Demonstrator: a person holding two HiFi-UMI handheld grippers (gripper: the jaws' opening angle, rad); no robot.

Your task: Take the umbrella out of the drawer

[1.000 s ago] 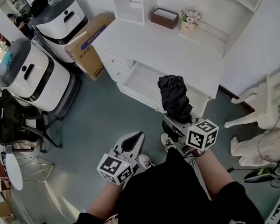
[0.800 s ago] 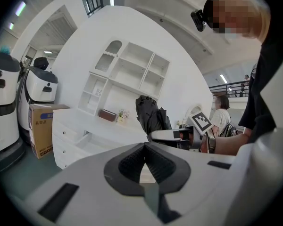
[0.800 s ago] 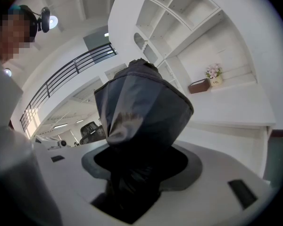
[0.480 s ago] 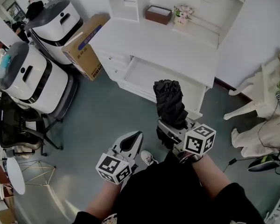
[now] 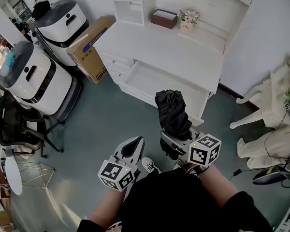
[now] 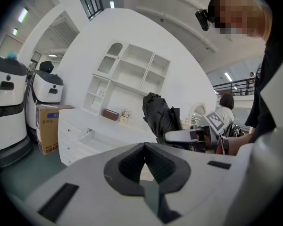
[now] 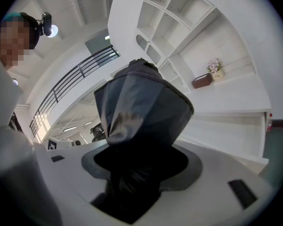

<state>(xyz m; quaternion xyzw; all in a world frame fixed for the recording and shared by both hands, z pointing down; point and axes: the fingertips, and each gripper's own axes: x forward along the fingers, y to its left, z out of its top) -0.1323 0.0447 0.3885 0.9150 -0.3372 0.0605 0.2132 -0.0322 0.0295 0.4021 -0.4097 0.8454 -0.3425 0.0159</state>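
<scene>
A folded black umbrella (image 5: pixel 171 112) stands upright in my right gripper (image 5: pixel 176 141), which is shut on its lower end. It hangs in the air in front of the open white drawer (image 5: pixel 159 83), apart from it. In the right gripper view the umbrella (image 7: pixel 141 112) fills the space between the jaws of the right gripper (image 7: pixel 137 173), with the drawer (image 7: pixel 236 135) behind it. My left gripper (image 5: pixel 135 146) is low and to the left, jaws together and holding nothing. The left gripper view looks past the left gripper (image 6: pixel 146 168) at the umbrella (image 6: pixel 160 117) and the drawer (image 6: pixel 92 135).
The drawer belongs to a white desk (image 5: pixel 159 47) bearing a brown box (image 5: pixel 163 18) and a flower pot (image 5: pixel 188 19). A cardboard box (image 5: pixel 89 47) and two white machines (image 5: pixel 36 79) stand left. A black chair (image 5: pixel 14 129) is far left, a white chair (image 5: pixel 266 105) right.
The right gripper with the umbrella has drawn a little back and left, farther from the drawer. The left gripper has barely moved.
</scene>
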